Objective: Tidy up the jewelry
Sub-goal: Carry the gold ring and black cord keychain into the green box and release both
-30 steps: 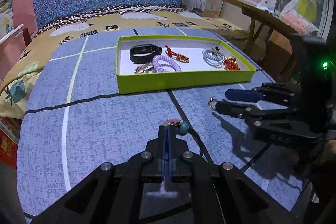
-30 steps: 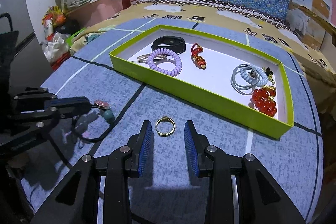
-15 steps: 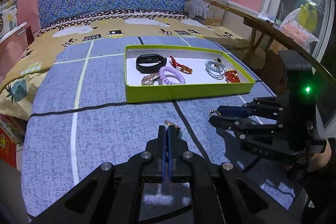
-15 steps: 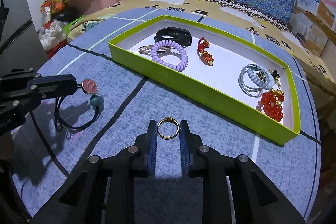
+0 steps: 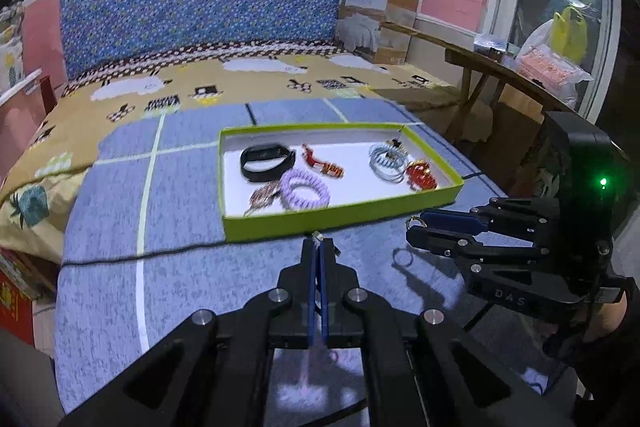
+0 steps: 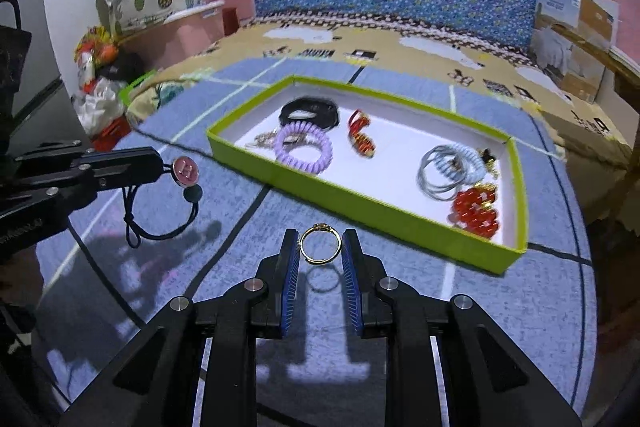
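Blue-grey surface point(image 6: 500, 307): right tool point(image 6: 320, 247) pinches gold ring point(image 6: 320, 243), left tool point(image 5: 319, 247) clamped on hair tie point(image 6: 160, 203); both lifted. Next: carry over green tray point(image 6: 360, 203).

- The right gripper point(image 6: 321, 251), whose jaws stood wide on either side of the gold ring point(image 6: 320, 243) a second ago, has closed on it.
- The ring, then flat on the blue cloth point(image 6: 400, 307), now hangs clear above its own shadow.
- The left gripper point(image 5: 319, 246) has lifted the black hair tie point(image 6: 160, 211) and its pink charm point(image 6: 185, 170) off the cloth.
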A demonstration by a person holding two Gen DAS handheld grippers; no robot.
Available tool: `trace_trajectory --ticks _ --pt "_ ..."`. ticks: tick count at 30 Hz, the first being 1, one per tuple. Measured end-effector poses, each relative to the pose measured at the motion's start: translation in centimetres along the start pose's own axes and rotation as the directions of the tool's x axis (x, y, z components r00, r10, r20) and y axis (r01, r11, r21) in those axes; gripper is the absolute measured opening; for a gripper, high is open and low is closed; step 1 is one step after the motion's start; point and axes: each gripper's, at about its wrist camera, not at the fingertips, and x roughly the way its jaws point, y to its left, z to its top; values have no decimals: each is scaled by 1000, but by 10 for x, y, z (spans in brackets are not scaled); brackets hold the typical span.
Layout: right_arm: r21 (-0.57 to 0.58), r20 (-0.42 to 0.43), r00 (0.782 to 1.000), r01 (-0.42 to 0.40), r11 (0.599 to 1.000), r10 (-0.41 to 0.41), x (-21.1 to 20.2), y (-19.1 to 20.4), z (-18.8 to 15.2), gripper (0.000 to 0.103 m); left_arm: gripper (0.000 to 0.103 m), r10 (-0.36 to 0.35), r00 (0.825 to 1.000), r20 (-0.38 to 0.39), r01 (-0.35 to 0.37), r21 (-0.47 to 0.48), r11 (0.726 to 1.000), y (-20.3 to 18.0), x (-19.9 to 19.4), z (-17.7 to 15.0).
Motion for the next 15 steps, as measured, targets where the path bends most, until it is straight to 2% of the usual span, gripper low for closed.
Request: trace_trajectory --ticks 7,15 --pt "33 42 999 29 999 -30 -15 -18 10 22 1 -23 999 30 22 35 999 -8 7 26" --pt "54 51 997 52 997 -55 -15 -37 17 22 1 -48 998 35 46 51 998 -11 26 52"
